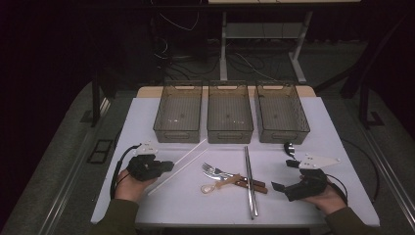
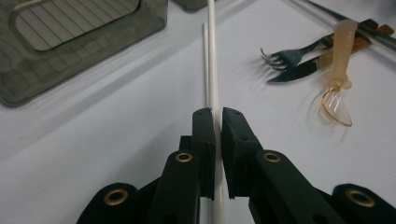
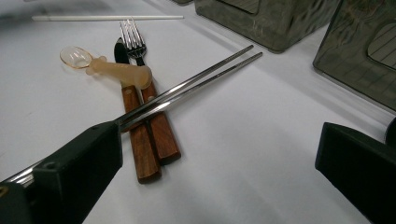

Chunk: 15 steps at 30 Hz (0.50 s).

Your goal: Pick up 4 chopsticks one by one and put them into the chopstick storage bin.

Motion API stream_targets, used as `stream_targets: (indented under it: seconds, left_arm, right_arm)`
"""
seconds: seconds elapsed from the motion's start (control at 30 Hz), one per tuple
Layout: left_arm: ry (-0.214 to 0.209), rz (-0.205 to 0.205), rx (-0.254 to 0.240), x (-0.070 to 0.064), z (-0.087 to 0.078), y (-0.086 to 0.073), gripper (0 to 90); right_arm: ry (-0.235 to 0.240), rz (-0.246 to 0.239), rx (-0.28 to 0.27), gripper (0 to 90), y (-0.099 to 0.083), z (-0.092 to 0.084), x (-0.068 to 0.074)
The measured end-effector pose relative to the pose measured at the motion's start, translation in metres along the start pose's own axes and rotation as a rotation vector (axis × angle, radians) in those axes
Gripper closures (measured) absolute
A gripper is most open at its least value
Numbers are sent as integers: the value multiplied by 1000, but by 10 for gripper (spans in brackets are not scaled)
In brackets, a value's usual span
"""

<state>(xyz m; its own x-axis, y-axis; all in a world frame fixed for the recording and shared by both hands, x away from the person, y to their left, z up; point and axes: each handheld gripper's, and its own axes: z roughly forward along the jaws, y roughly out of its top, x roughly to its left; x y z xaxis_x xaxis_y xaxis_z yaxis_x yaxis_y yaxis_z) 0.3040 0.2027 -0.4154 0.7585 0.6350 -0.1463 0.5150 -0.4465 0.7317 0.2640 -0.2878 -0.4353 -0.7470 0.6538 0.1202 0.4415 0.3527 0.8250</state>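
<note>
The left tongs (image 2: 218, 116) are clamped on one of the white chopsticks (image 2: 212, 56), which lies on the desk (image 1: 323, 127) in front of the left-hand bin (image 1: 178, 111); its twin lies just beside it. The right tongs (image 3: 219, 154) stand wide over the desk, holding nothing. All three bins look empty, so the sorting seems barely begun: metal chopsticks (image 3: 196, 84), fork (image 3: 133, 39), knife (image 3: 120, 51) and plastic spoon (image 3: 107, 65) remain.

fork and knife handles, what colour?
Reddish-brown wood handles, clearest in the right gripper view.
</note>
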Motion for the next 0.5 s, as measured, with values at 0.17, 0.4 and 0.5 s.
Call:
stream_targets:
  seconds: [0.17, 0.4, 0.5]
  left_arm:
    - [-7, -11, -9, -2, -1, 4, 842]
    - [-6, -11, -23, -3, -3, 12, 842]
    - [-9, -10, -38, -4, -4, 16, 842]
  right_arm:
    - [0, 1, 0, 8, 0, 0, 0]
    - [1, 2, 2, 8, 0, 0, -1]
    - [-1, -1, 3, 8, 0, 1, -1]
